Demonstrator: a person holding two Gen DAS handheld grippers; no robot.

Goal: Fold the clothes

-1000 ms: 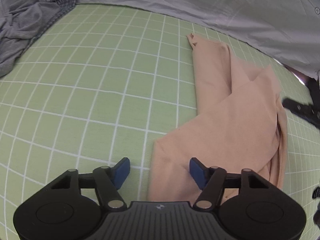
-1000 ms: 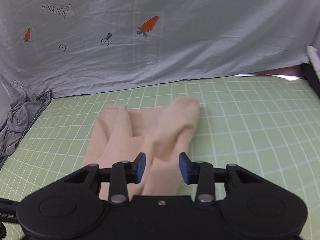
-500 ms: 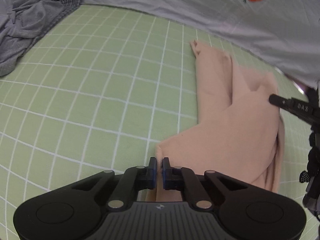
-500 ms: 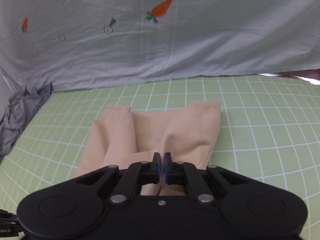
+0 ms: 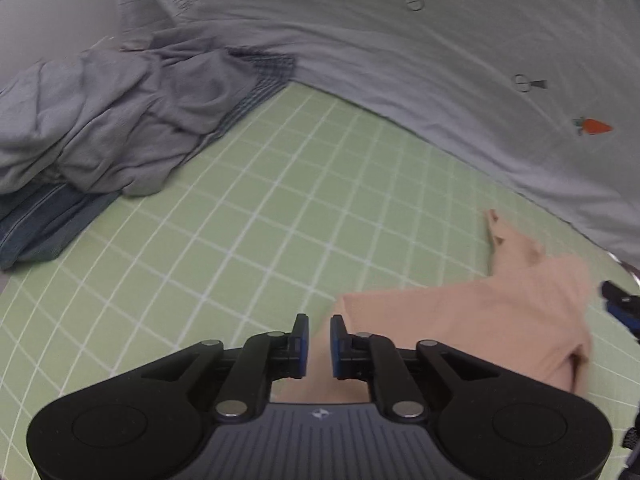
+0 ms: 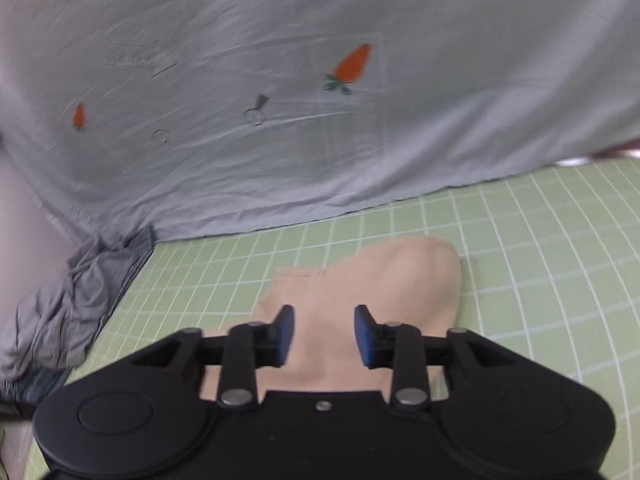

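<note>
Both jaws have just been opening off the peach garment (image 5: 460,320), now folded smaller; grey clothes (image 5: 100,128) lie well apart.

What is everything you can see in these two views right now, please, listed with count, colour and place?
Peach garment: one, peach, lying partly folded on the mat, under and ahead of both claws.
Grey clothes pile: one heap, grey, far left of the mat by the backdrop.
Denim item: one, blue, folded, under the near edge of the grey pile.
Mat: one, green with a white grid, covering the work surface.
Backdrop sheet: one, pale grey-blue with orange carrot prints, behind the mat.
Left claw: one, black with blue pads, jaws just opening to a narrow gap over the garment's edge.
Right claw: one, black with blue pads, jaws just opening wide above the garment.
</note>
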